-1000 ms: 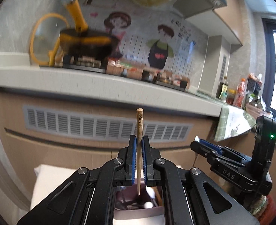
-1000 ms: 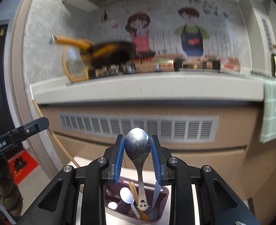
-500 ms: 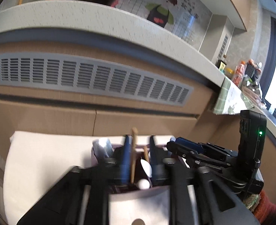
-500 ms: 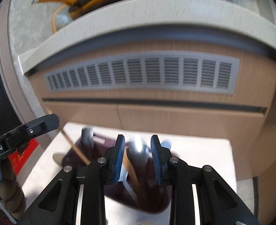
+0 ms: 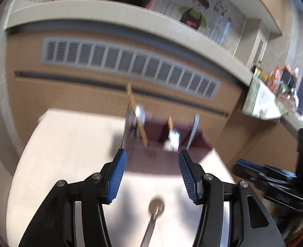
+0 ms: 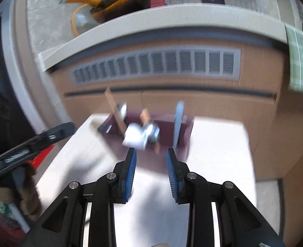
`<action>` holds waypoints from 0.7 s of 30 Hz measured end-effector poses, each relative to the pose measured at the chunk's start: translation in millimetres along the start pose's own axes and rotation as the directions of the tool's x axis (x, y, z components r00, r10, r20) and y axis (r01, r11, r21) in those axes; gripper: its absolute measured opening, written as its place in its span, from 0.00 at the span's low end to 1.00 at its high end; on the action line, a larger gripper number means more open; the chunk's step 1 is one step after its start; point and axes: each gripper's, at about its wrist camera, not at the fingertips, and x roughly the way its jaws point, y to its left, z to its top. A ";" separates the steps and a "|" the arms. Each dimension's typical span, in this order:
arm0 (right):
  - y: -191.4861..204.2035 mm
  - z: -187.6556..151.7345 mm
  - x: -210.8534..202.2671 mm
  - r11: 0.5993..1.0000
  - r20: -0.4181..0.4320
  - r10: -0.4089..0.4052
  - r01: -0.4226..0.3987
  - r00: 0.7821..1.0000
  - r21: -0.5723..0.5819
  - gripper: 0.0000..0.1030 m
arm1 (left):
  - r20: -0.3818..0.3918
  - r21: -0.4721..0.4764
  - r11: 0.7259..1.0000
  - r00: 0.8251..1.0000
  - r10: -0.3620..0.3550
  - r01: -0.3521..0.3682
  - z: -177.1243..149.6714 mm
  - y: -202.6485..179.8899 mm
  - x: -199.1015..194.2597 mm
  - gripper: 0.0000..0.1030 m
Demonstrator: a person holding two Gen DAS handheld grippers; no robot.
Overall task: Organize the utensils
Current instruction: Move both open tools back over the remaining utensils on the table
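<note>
Just one spoon point(image 5: 156, 206) outside holder point(image 5: 167, 144)

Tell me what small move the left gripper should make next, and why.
Probably lower the left gripper toward the metal spoon lying on the white table just below it. Its jaws have just been opening and nothing sits between them, the chopstick already leans in the maroon utensil holder, and that spoon looks like the nearest loose utensil left.
</note>
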 end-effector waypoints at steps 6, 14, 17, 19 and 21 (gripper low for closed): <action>14.9 -102.8 -42.8 0.996 -0.111 -0.049 0.040 0.993 -0.084 0.28 | -0.121 -0.001 0.999 0.992 0.036 -0.036 -67.0 8.1 -21.5 0.55; -51.3 -199.0 -61.9 0.957 -0.302 0.003 0.085 0.953 0.279 0.26 | -0.249 -0.058 0.991 0.963 0.100 -0.118 -112.0 27.9 -12.8 0.55; -64.7 -201.7 -65.8 0.935 -0.277 0.026 0.075 0.960 0.348 0.26 | -0.246 -0.065 0.990 0.964 0.105 -0.124 -112.0 28.6 -13.8 0.55; -67.8 -197.1 -59.6 0.927 -0.268 0.010 0.092 0.963 0.365 0.26 | -0.250 -0.063 0.990 0.962 0.108 -0.127 -113.5 27.8 -14.0 0.55; -70.5 -189.5 -50.5 0.917 -0.256 0.000 0.102 0.967 0.385 0.26 | -0.257 -0.057 0.990 0.960 0.113 -0.132 -114.4 29.0 -12.9 0.55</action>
